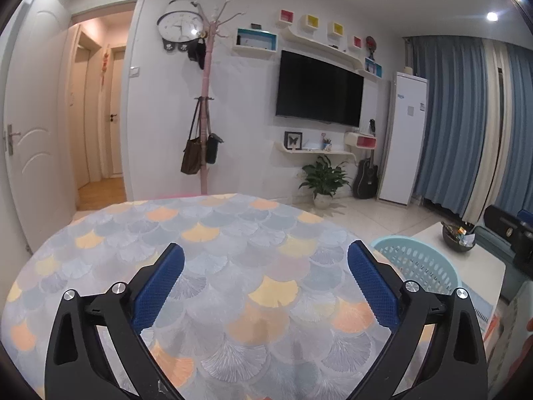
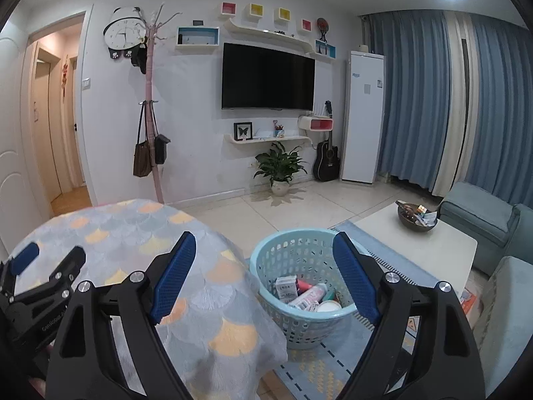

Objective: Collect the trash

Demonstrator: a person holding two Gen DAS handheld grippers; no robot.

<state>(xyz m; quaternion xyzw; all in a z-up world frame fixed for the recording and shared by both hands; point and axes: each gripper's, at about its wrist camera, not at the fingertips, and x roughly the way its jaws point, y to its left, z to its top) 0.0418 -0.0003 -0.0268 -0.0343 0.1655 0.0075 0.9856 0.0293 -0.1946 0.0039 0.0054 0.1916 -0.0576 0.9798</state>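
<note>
- right hand-held gripper (image 2: 263, 260): blue ribbed pads, jaws wide apart, empty
- left hand-held gripper (image 1: 266, 270): likewise gaping, empty
- bench (image 1: 233, 233): round, scallop-patterned cloth
- basket (image 2: 283, 320): pale blue perforated plastic, cartons and tubes inside

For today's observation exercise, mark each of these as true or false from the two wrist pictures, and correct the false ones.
1. The light blue basket stands on the floor beside the round table. True.
2. The basket is empty. False: it holds a small carton, a tube and other packaging.
3. The right claw grips a bottle. False: its jaws are open with nothing between them.
4. The left claw is open above the patterned tablecloth. True.
5. The television is showing a picture. False: its screen is dark.
</note>
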